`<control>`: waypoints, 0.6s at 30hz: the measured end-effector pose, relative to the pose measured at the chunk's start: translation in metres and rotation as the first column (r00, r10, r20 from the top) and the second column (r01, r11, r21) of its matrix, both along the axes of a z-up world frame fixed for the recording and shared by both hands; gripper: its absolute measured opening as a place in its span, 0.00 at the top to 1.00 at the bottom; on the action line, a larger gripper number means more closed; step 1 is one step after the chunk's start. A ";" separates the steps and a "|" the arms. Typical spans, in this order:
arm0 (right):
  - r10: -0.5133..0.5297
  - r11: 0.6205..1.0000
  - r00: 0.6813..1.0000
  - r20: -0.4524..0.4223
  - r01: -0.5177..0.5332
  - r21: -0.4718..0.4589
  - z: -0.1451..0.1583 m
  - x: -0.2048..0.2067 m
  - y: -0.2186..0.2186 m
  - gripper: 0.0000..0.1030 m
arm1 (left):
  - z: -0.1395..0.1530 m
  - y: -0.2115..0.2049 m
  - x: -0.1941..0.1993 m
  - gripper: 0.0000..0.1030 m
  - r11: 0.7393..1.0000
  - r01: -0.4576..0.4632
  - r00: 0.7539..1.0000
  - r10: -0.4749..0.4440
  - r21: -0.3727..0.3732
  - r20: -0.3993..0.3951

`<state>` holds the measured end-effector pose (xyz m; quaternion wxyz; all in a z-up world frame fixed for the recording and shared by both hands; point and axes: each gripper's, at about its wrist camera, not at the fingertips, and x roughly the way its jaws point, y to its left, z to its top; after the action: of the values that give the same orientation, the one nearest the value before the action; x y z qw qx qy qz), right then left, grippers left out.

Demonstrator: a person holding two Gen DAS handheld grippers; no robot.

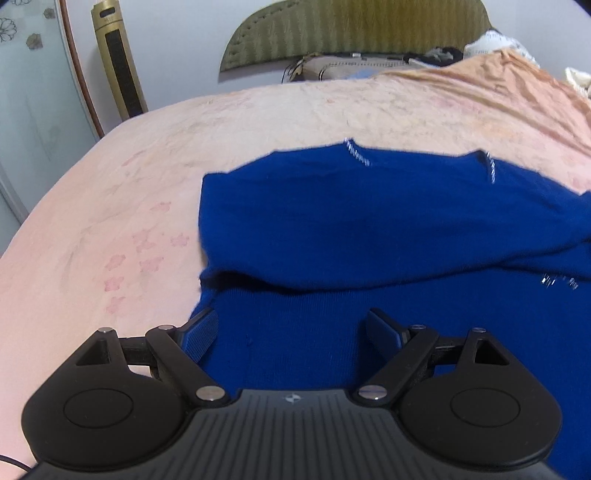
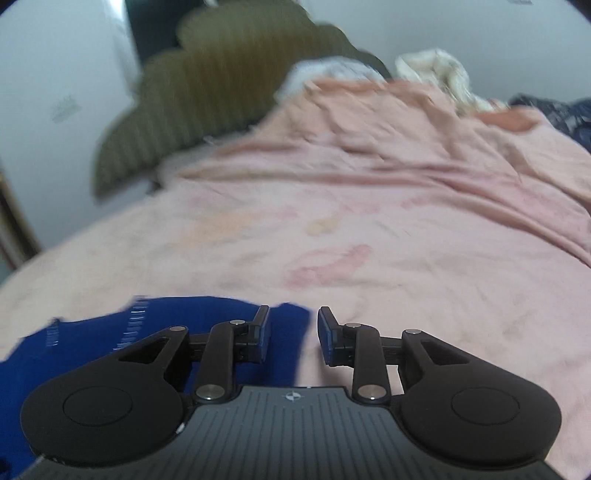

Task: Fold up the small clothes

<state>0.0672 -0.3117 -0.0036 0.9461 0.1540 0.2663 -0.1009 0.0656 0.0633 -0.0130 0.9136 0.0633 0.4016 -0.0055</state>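
A: Blue knit sweater (image 1: 369, 229) spread on the pink bedspread (image 1: 110, 206), lying at the near side of the bed. 1 layer already turned over: a band of blue crosses the body from left to right, its lower edge forming a dark crease above the fingers. Silver stitching visible at 2 spots along the far edge and again at the right.

B: Agreed, judged as partly folded. Looks like 1 fold made, probably a sleeve or the upper part laid across. Not yet a compact packet; the lower body still flat and open.

A: Left gripper (image 1: 291, 332) spread wide over the lower body of the sweater, nothing pinched between its fingers (image 1: 201, 334). Pads just above or resting on the fabric; cannot tell which.

B: Right gripper (image 2: 293, 334) parted narrowly, nothing between the pads. Poised at the right edge of the sweater (image 2: 155, 325), left finger over blue cloth, right finger over bare bedspread. View smeared with motion blur.

A: So no cloth held by either side at present.

B: Left to do, by the look of it: gather the remaining edge, bring it over, then halve the stack. Roughly the middle of this garment.

A: More laundry heaped at the headboard (image 1: 354, 33) end, beyond the sweater; possibly further items to fold, too blurred to name.
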 end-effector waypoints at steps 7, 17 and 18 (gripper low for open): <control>0.109 0.992 0.986 -0.124 -0.117 -0.054 -0.022 -0.013 0.032 0.49 | 0.003 0.006 -0.007 0.15 0.999 -0.012 1.000 0.011 -0.053 -0.011; 0.198 0.976 0.978 -0.071 -0.203 -0.077 -0.019 -0.057 0.070 0.16 | -0.002 0.012 -0.019 0.15 0.997 -0.029 0.999 0.028 -0.066 -0.022; 0.181 0.977 0.978 -0.101 -0.191 -0.099 -0.023 -0.061 0.075 0.17 | -0.002 0.012 -0.022 0.15 0.998 -0.025 1.000 0.024 -0.062 -0.019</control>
<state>0.0061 -0.2365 -0.0265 0.9452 0.0722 0.3167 -0.0330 0.0435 0.0753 -0.0145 0.9116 0.0296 0.4100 -0.0073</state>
